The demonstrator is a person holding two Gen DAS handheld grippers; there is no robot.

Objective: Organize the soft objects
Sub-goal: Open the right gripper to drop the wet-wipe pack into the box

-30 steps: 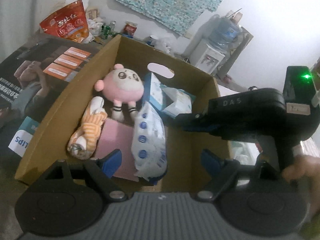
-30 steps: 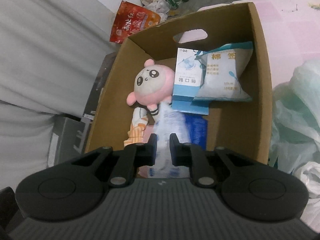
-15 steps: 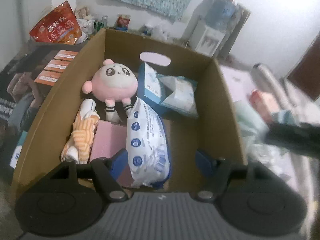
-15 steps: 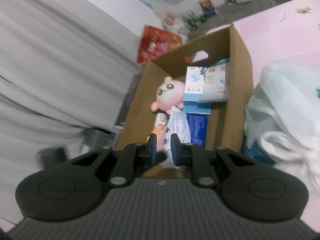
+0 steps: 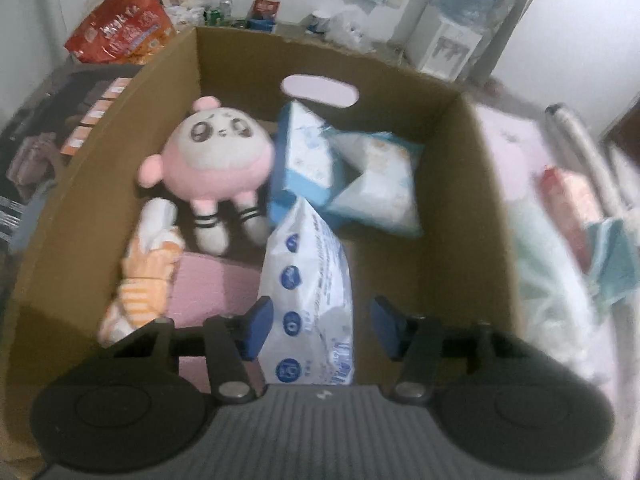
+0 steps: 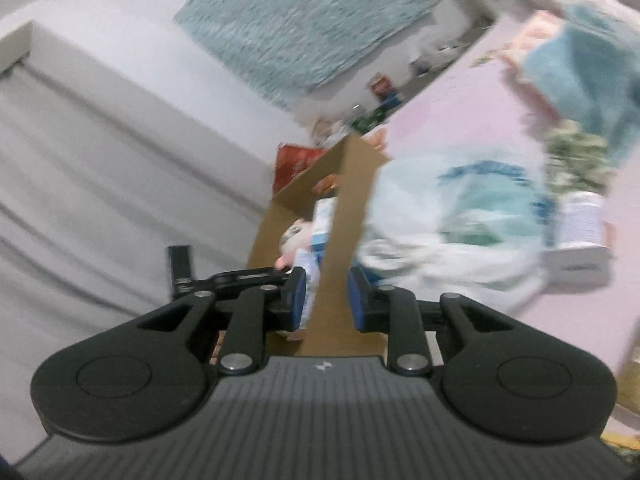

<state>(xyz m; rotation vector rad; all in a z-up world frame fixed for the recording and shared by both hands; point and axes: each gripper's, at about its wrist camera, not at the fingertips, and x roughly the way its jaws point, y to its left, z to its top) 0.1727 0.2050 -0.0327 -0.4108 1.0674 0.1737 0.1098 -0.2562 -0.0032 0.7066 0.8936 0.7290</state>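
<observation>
A cardboard box (image 5: 448,208) holds a pink plush doll (image 5: 218,160), an orange striped cloth (image 5: 140,284), a pink pad (image 5: 212,288), a white wipes pack (image 5: 310,296), a blue box (image 5: 306,156) and a pale blue packet (image 5: 378,184). My left gripper (image 5: 320,328) is open and empty above the box's near end, over the wipes pack. My right gripper (image 6: 327,295) is partly open and empty, outside the box (image 6: 340,240) by its right wall. The doll (image 6: 294,236) shows past that wall.
A red snack bag (image 5: 120,36) and a water dispenser (image 5: 460,36) stand behind the box. A pale plastic bag (image 6: 452,220), a teal cloth (image 6: 592,52) and a white box (image 6: 580,240) lie on the pink floor to the right.
My right gripper has pulled out of the box, swung right and opened a little. My left gripper has moved slightly nearer over the box. The view is blurred by motion.
</observation>
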